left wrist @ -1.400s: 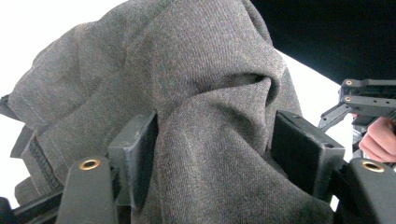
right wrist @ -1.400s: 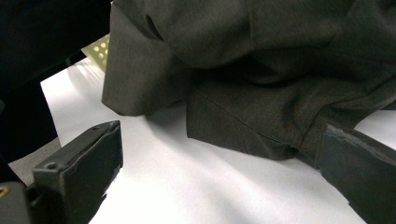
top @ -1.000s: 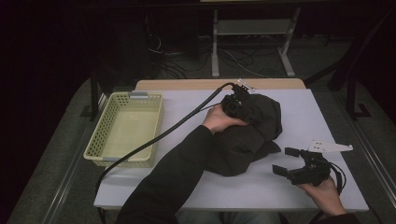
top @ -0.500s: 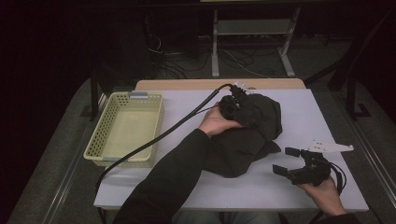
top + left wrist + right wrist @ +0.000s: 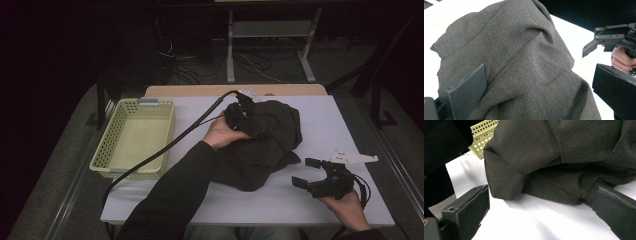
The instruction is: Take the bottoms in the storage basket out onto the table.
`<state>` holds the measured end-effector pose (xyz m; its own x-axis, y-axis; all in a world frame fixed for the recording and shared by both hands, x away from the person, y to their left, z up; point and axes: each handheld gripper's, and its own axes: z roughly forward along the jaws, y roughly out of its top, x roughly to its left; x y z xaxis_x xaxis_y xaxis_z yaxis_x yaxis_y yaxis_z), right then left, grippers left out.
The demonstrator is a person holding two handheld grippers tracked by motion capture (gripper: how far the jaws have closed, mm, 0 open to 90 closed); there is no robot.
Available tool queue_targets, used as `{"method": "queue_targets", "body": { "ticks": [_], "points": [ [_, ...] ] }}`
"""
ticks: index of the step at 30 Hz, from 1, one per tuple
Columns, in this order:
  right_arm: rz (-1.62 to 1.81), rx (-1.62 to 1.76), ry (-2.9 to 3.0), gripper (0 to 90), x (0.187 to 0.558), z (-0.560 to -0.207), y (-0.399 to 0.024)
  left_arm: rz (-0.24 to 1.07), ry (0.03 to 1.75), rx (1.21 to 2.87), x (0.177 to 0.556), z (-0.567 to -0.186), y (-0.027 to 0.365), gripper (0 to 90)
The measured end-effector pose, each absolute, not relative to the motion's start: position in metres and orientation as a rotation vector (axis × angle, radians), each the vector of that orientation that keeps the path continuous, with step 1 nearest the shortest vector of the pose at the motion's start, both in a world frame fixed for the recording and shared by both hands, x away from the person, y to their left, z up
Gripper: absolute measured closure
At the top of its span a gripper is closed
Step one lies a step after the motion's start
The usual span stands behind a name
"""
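- White table (image 5: pixel 345 120) held a dark cloth (image 5: pixel 265 145) in the middle, beside a basket (image 5: pixel 134 137).
- Left gripper (image 5: pixel 243 116) sat on the cloth, jaws apart.
- Right gripper (image 5: pixel 306 172) lay near it, jaws apart.

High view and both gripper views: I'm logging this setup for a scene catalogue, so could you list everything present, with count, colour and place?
Table: one, white top with a wooden far edge, centre of the high view.
Basket: one, pale yellow-green perforated plastic, on the table's left side, nothing visible inside.
Garment: one, dark grey cloth, crumpled at the table's centre.
Metal stand: one, grey, on the floor beyond the table.
Floor cables: several, dark, behind the table.
Left gripper: one, black, jaws spread over the garment's top, trailing a black cable.
Right gripper: one, black, jaws open, on the table right of the garment.
Hands: two, one on each gripper; dark sleeve on the left arm.
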<state>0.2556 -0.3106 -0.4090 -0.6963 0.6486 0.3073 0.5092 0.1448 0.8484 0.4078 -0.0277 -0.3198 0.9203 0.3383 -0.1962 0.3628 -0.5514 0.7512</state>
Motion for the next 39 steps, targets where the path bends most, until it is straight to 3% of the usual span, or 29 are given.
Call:
{"method": "queue_targets", "body": {
  "ticks": [39],
  "points": [
    [1.588, 1.169, 2.282, 0.5, 0.256, -0.41, -0.309, 0.097, 0.578, 2.097, 0.365, -0.315, 0.069, 0.0]
  ]
}}
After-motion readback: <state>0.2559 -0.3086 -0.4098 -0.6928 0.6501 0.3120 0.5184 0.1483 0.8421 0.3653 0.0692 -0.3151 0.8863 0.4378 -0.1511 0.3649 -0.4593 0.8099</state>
